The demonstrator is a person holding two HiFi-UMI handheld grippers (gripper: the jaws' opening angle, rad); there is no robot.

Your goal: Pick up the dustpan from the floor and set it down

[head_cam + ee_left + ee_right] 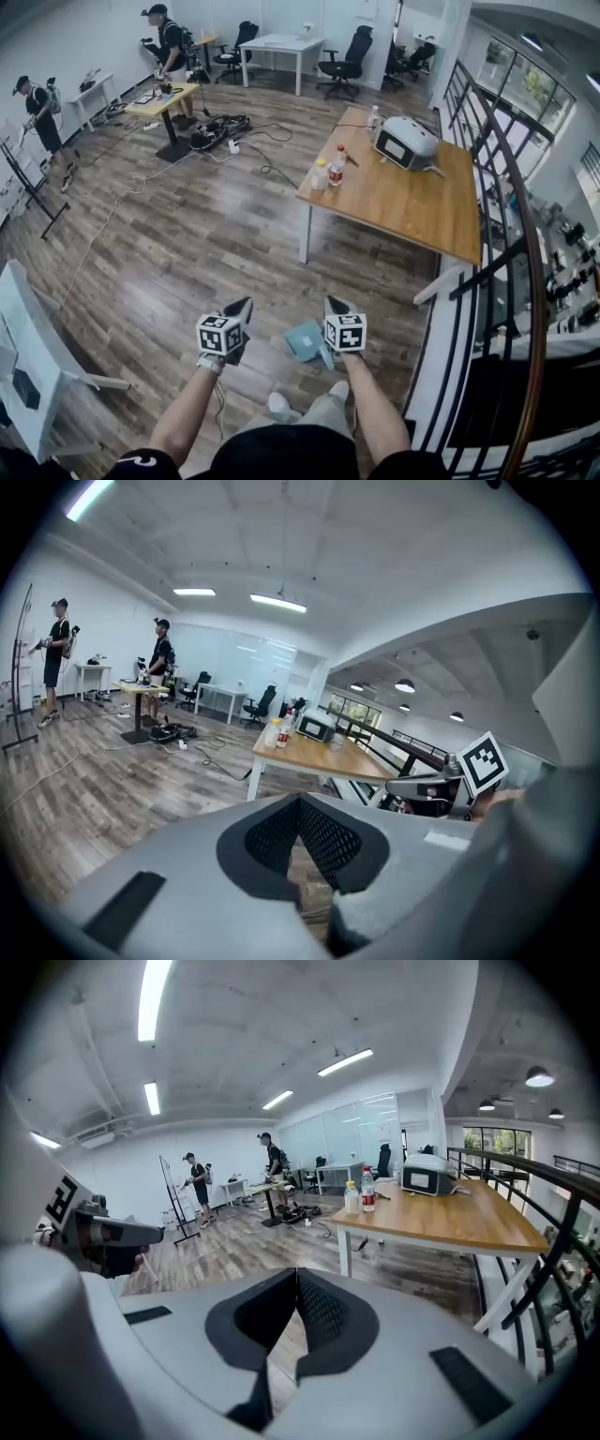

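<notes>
Left tongs (246,304): grey, marker cube on top, held up in front of the wearer. Tips pressed together, nothing btw them.

Right tongs (330,302): same build, level w/ the left pair and near it. Also pressed together, also empty.

Small teal plastic dustpan (302,339): looks to lie on the dark wood-plank floor (187,244), seen btw the 2 tongs and just beside the right pair. Its right edge is hidden behind that marker cube. Neither pair grips it. White shoes (278,403) of the wearer just behind it.

Beyond: light wooden tabletop (412,202) on white legs, carrying a white boxy appliance (405,141) and 2 plastic bottles (330,169). Black metal railing (487,281) along the right side. Loose cables (262,150) on the floor further back.
</notes>
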